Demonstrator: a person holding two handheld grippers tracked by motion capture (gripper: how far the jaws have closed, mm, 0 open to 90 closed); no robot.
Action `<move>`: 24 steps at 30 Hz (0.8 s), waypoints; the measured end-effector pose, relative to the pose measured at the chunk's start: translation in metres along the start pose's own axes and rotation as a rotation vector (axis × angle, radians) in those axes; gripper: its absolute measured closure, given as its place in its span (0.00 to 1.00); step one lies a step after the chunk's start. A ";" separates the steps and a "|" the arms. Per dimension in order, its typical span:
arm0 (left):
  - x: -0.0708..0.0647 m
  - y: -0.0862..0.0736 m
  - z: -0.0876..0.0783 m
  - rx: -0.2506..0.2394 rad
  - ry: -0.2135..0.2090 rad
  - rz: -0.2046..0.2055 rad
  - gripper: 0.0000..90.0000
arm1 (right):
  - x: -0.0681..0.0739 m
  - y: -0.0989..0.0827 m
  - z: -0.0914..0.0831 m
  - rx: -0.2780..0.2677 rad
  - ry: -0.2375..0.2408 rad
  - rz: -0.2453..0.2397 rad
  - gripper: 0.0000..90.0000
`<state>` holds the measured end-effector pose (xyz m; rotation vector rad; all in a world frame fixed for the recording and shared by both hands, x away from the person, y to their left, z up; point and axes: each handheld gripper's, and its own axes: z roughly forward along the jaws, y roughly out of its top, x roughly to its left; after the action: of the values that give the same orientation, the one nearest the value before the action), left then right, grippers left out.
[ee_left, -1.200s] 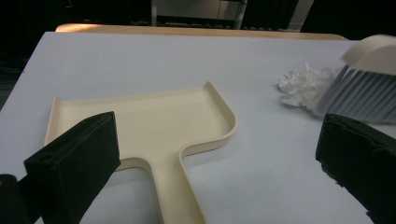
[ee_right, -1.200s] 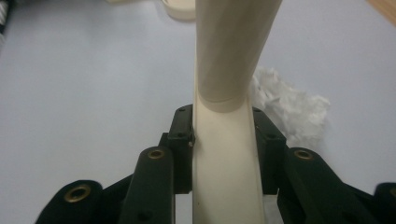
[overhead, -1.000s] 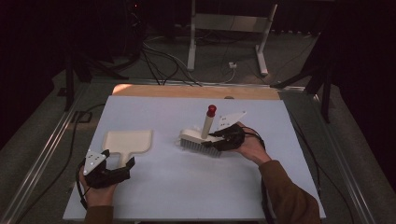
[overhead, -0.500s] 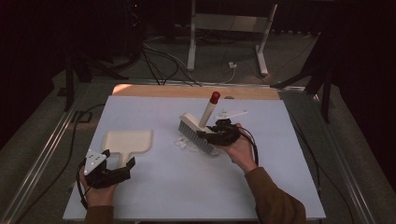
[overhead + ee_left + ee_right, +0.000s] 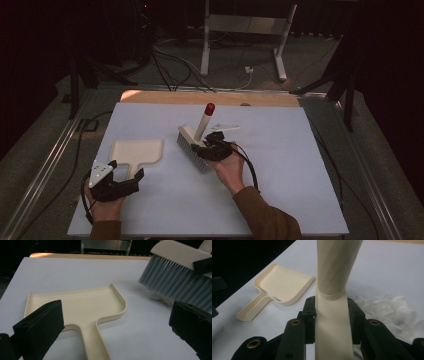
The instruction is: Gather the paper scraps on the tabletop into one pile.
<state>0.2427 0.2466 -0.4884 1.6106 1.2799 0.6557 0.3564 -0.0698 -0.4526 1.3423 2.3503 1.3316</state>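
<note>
Two tools in play: brush [image 5: 194, 143] clamped at its handle in right gripper [image 5: 214, 148], swept leftward from mid-worktop [image 5: 280, 200] toward dustpan [image 5: 137, 151]. Fluff [image 5: 387, 307] pushed closer. Left gripper [image 5: 131, 180] spread wide, astride the dustpan handle, not yet gripping.

Bare surface [image 5: 280, 190] along near edge and whole right half: open passage. Dustpan [image 5: 137, 151] flat at left, low obstacle. Brush [image 5: 192, 145] at centre, handle raised, blocking the middle; narrow open strip between brush and dustpan. White fluff [image 5: 392, 307] just beside the bristles. Far strip behind the brush open.
</note>
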 end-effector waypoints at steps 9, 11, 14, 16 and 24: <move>0.000 0.000 0.000 0.000 -0.001 -0.001 0.01 | -0.003 -0.006 0.016 0.024 -0.082 0.052 0.75; 0.000 0.000 0.000 0.000 -0.001 -0.002 0.01 | -0.007 -0.007 0.016 0.030 -0.096 0.058 0.75; 0.000 0.000 0.000 0.002 0.000 0.000 0.01 | -0.013 -0.009 0.012 0.032 -0.116 0.069 0.75; 0.000 0.000 0.000 0.002 0.000 0.001 0.01 | -0.017 -0.009 0.008 0.028 -0.133 0.078 0.75; 0.000 0.000 0.000 0.001 0.000 0.001 0.01 | -0.036 -0.015 -0.006 0.018 -0.171 0.122 0.75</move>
<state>0.2429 0.2462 -0.4887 1.6122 1.2799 0.6556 0.3659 -0.1039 -0.4705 1.5603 2.2045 1.1755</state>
